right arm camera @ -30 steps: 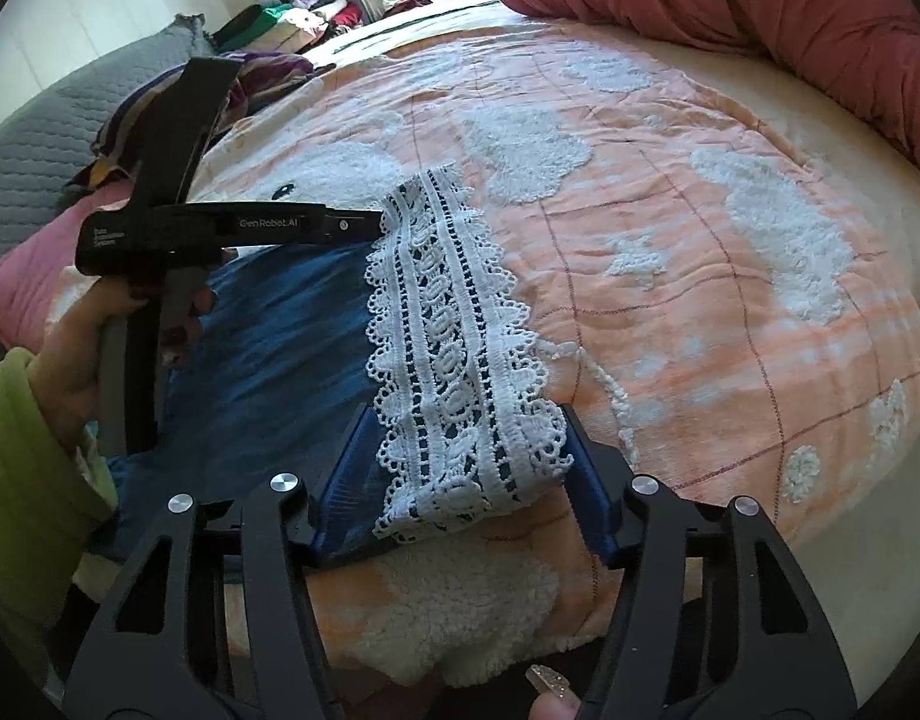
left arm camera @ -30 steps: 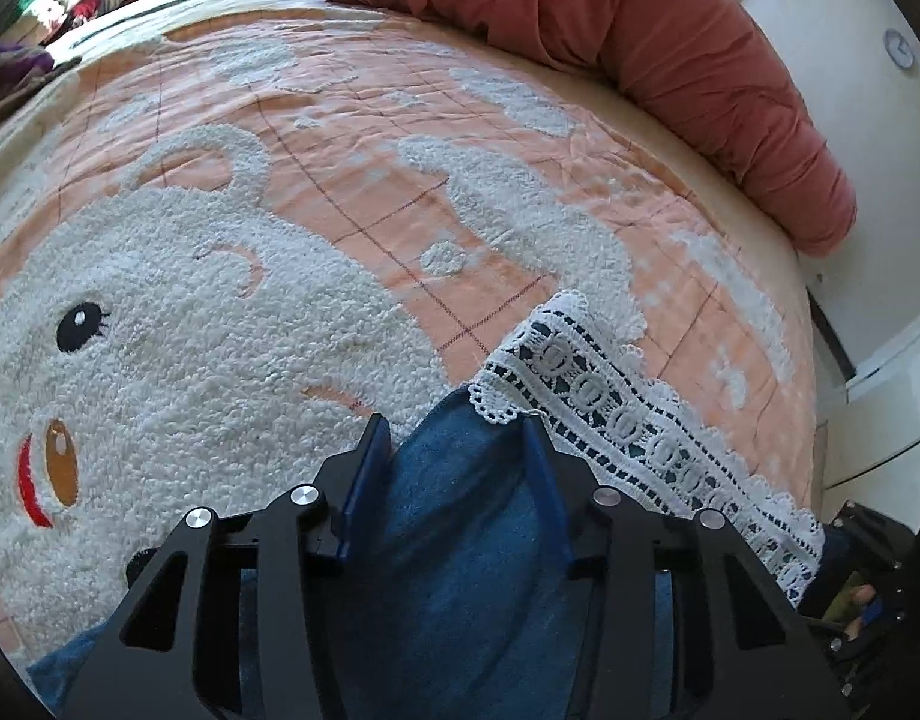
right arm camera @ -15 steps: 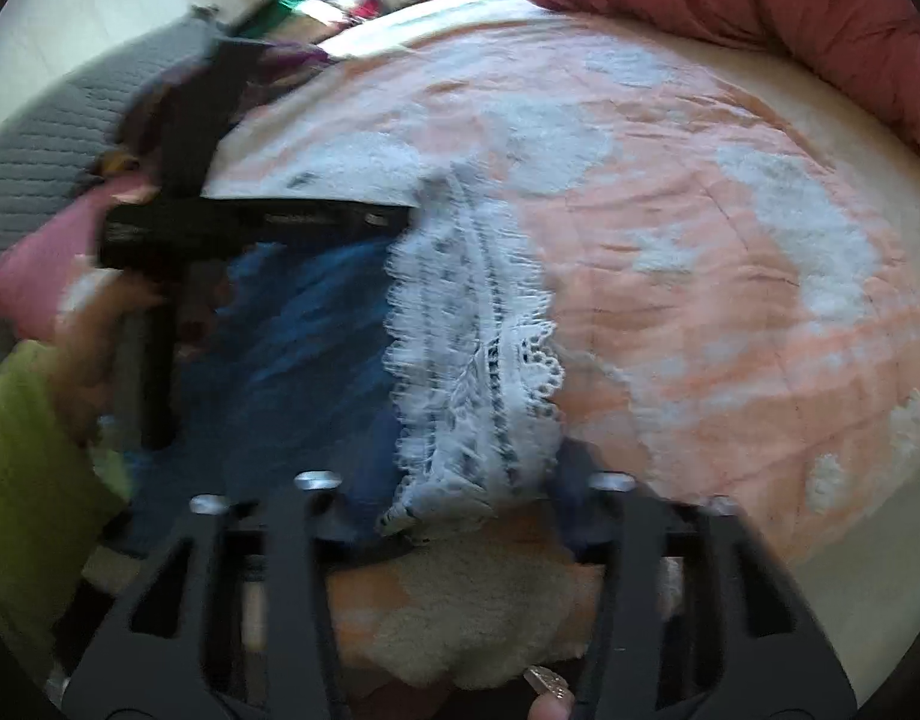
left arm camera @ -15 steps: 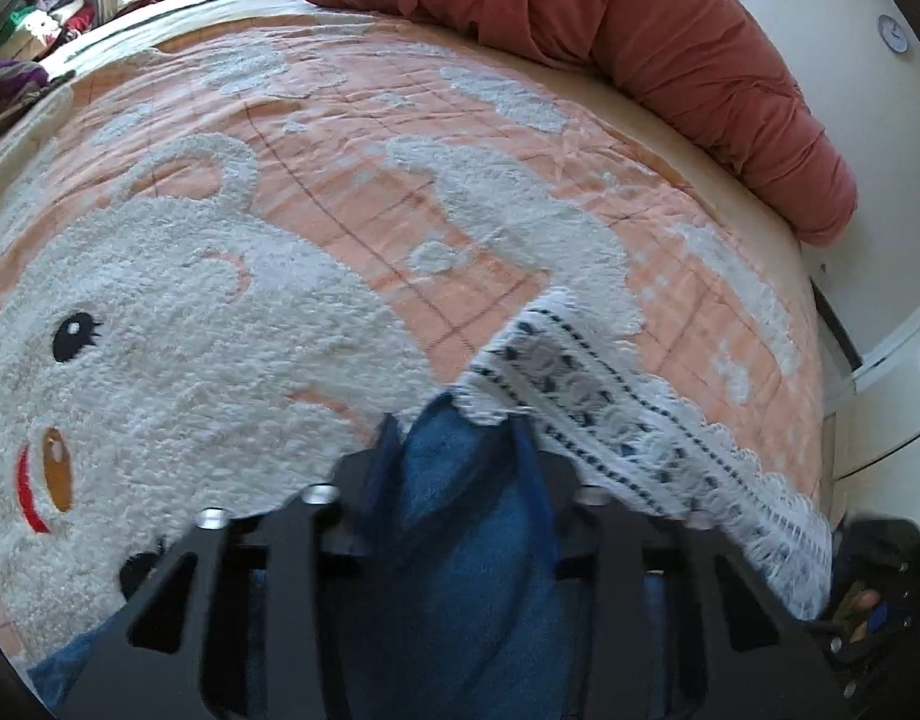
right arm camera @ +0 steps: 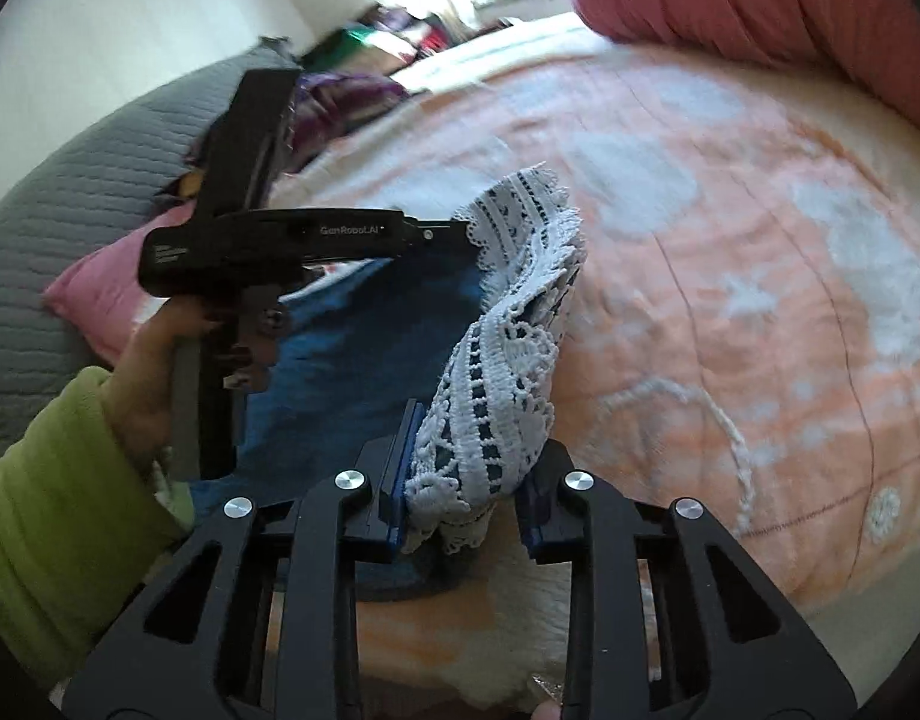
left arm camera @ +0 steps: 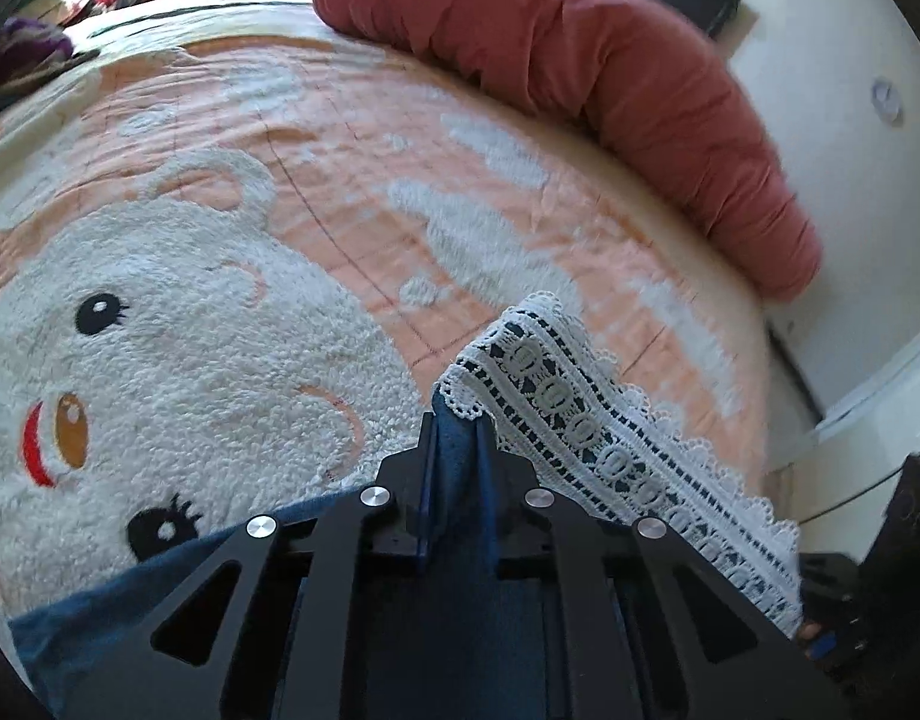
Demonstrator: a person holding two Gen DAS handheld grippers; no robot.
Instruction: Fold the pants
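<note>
A: So, nearest the left gripper, what is between its fingers?

B: Blue cloth of the pants. The fingers stand nearly together with a ridge of it pinched between them, just behind the lace hem, which runs off ahead and to the right of that tool.

A: And the right gripper?

B: Its fingers are drawn in on a bunched wad of the same lace hem. There may be a little slack on the right-hand side of the wad, but the lace sits caught between them.

A: Where do the pants lie, then?

B: Held at the hem end by both tools and raised a little off the blanket. From the right tool, the blue cloth spreads ahead and to the left, toward the person's left hand on the other tool's handle.

A: How will it handle, would you say?

B: Soft and light, I judge. The cloth creases wherever it is pinched, and the lace crumples and sags between the two grips. It is openwork, so it could snag or stretch if tugged; a hold on the solid blue cloth right behind the trim seems safer than on the lace alone. Keeping the hem taut between both tools should help the fold land flat.

A: And farther ahead?

B: The bear-patterned blanket stretches out, and beyond it, at the far edge, lies a long red bolster
</note>
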